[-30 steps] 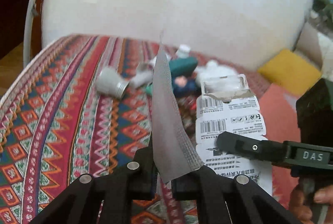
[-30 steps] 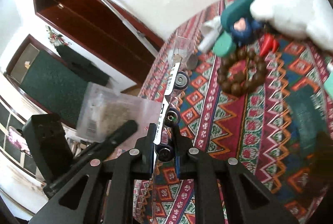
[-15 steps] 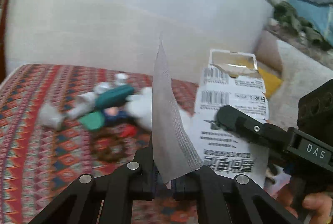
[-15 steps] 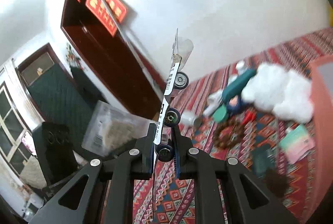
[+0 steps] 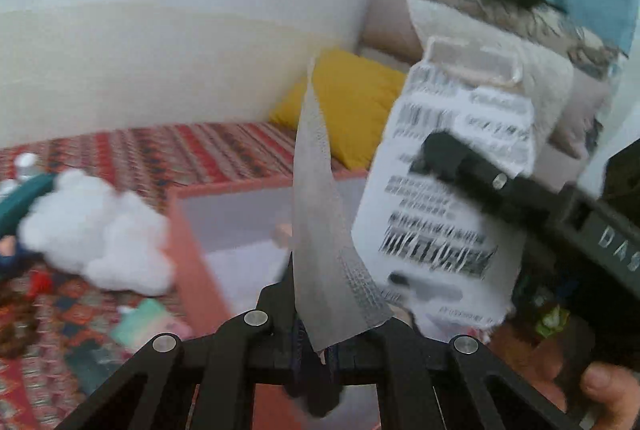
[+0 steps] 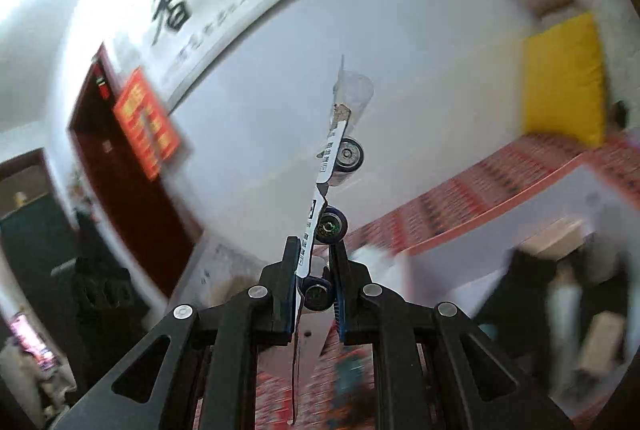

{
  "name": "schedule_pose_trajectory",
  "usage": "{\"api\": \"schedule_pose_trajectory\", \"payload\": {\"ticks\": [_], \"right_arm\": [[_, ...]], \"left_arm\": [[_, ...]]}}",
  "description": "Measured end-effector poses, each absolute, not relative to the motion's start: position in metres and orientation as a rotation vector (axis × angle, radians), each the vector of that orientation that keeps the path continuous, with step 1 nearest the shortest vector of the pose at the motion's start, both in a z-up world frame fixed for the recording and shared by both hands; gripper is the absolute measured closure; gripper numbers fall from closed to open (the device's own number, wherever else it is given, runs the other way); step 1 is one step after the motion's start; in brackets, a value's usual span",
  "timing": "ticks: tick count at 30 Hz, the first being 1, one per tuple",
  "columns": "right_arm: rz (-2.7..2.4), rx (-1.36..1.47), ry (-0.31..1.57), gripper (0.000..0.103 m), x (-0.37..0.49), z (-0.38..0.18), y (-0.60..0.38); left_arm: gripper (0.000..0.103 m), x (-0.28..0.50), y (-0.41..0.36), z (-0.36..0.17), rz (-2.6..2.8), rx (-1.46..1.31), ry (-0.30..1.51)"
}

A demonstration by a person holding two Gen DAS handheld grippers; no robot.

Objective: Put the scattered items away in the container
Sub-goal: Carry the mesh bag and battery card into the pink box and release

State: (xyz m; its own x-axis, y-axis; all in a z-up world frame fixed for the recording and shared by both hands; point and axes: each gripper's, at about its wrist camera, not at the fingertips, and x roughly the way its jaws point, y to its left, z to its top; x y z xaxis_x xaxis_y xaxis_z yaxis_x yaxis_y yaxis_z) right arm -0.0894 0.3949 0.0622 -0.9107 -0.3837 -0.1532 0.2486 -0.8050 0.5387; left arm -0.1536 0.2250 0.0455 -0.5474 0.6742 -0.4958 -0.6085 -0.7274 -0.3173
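My left gripper (image 5: 320,334) is shut on a flat grey mesh packet (image 5: 324,230) seen edge-on, held upright above the near wall of the pink-rimmed container (image 5: 192,242). My right gripper (image 6: 314,286) is shut on a battery blister pack (image 6: 332,166) with several round batteries; its white printed back shows in the left wrist view (image 5: 448,198), to the right of the grey packet, over the container. The container also shows in the right wrist view (image 6: 500,214), below and to the right.
On the patterned cloth (image 5: 180,154) left of the container lie a white fluffy wad (image 5: 100,234), a teal item (image 5: 20,198), a small pale card (image 5: 148,322) and dark beads. A yellow cushion (image 5: 352,102) sits behind the container. A hand (image 5: 600,390) holds the right gripper.
Both grippers have swung right and up with their loads, from over the scattered items to over the container. The views are blurred by motion.
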Motion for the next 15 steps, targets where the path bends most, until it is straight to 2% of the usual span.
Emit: {"api": "schedule_pose_trajectory", "payload": {"ticks": [7, 8, 9, 10, 11, 12, 13, 14, 15], "right_arm": [[-3.008, 0.379, -0.715, 0.088, -0.070, 0.062, 0.458], [-3.030, 0.398, -0.720, 0.088, -0.072, 0.057, 0.463], [-3.044, 0.424, -0.728, 0.087, -0.075, 0.052, 0.468], [-3.055, 0.467, -0.737, 0.087, -0.079, 0.047, 0.475], [-3.061, 0.532, -0.737, 0.082, -0.086, 0.040, 0.481], [-3.072, 0.597, -0.736, 0.079, -0.091, 0.035, 0.486], [-3.089, 0.667, -0.732, 0.068, -0.097, 0.029, 0.490], [-3.116, 0.731, -0.746, 0.044, -0.101, 0.022, 0.495], [-3.144, 0.735, -0.751, 0.025, -0.099, 0.023, 0.497]], "left_arm": [[0.097, -0.174, 0.295, 0.015, 2.198, -0.891, -0.058], [0.091, -0.181, 0.303, 0.009, 2.183, -0.935, -0.040], [0.067, -0.187, 0.310, 0.002, 2.170, -0.979, -0.024], [0.053, -0.193, 0.313, -0.004, 2.164, -1.023, -0.015], [0.037, -0.196, 0.312, -0.007, 2.173, -1.049, -0.017], [0.033, -0.198, 0.305, -0.007, 2.188, -1.051, -0.044], [0.031, -0.201, 0.297, -0.007, 2.201, -1.054, -0.071], [0.026, -0.202, 0.289, -0.005, 2.207, -1.055, -0.100], [0.026, -0.204, 0.279, -0.003, 2.214, -1.059, -0.134]]}}
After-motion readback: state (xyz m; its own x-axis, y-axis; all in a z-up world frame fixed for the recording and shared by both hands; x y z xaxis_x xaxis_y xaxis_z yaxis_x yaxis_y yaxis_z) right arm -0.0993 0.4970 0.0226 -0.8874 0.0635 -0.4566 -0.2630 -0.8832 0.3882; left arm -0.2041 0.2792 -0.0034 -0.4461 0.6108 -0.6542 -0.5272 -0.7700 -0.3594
